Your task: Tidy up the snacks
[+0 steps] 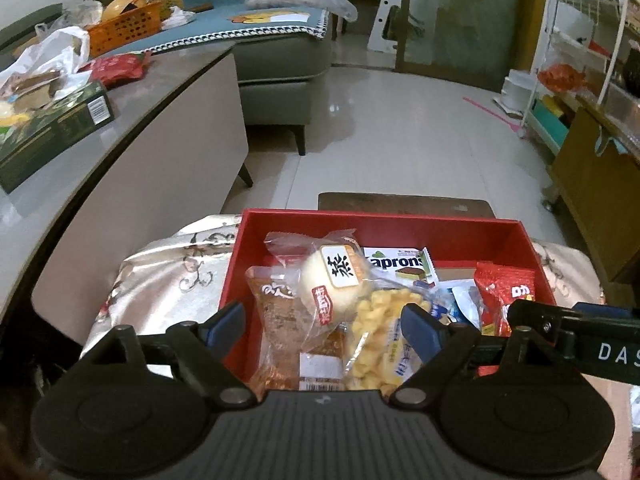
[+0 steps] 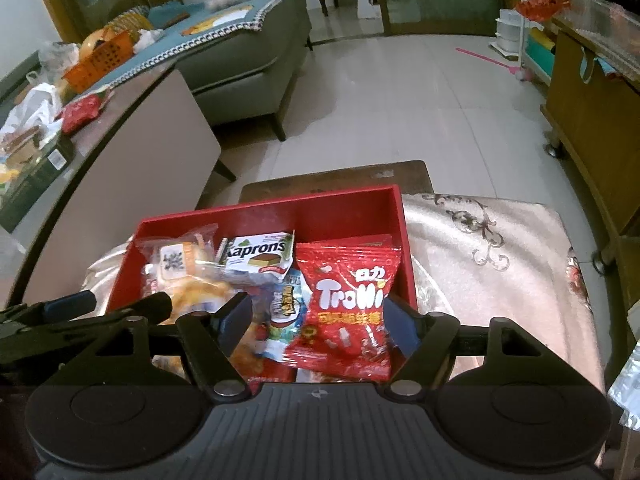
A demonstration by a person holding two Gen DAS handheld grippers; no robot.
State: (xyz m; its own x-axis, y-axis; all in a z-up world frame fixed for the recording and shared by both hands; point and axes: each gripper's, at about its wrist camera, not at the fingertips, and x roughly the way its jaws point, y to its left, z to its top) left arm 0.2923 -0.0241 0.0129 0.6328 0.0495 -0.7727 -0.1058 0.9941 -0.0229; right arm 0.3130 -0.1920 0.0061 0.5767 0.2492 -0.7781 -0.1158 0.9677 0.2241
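A red box (image 1: 380,216) (image 2: 280,204) sits on a patterned cloth and holds several snack packs. Among them are a wrapped round bun (image 1: 332,280), a bag of yellow puffs (image 1: 380,332), a brown cake pack (image 1: 280,320), a white Kaprons pack (image 1: 400,264) (image 2: 260,256) and a red Trolli bag (image 2: 348,304) (image 1: 504,292). My left gripper (image 1: 322,324) hovers open over the box's left half, above the bun and puffs, holding nothing. My right gripper (image 2: 319,320) is open over the right half. The Trolli bag lies between its fingers, and the pads do not press on it.
The silvery patterned cloth (image 2: 480,240) spreads right of the box. A grey table at the left carries a dark green box (image 1: 52,128), a red pack (image 1: 116,68) and plastic bags. Farther off are an orange basket (image 1: 124,28), a grey sofa (image 1: 280,64) and a wooden cabinet (image 1: 592,184).
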